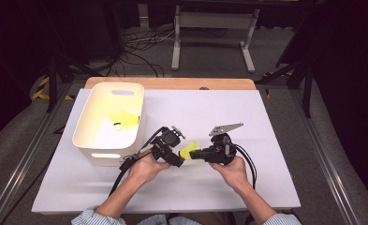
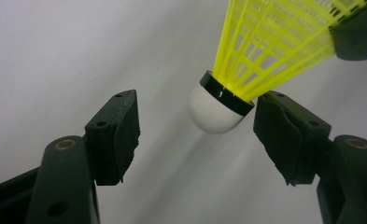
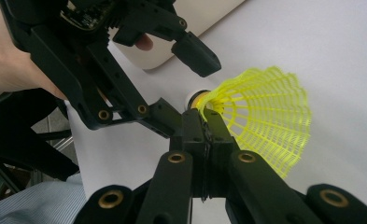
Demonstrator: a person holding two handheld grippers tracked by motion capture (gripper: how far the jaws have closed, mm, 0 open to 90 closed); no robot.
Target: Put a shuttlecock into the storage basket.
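My right hand-held gripper (image 3: 204, 122) pinches the yellow plastic mesh skirt of a shuttlecock (image 3: 260, 112), holding it above the white surface (image 1: 247, 117). Its rounded white cork tip, ringed by a black band, sits between the spread jaws of my left hand-held gripper (image 2: 195, 126), untouched.

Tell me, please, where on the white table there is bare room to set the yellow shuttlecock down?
The table lies bare right of the right gripper, out to its right edge, and behind both grippers beside the bin. It is crowded at the front middle, where the left gripper meets the shuttlecock.
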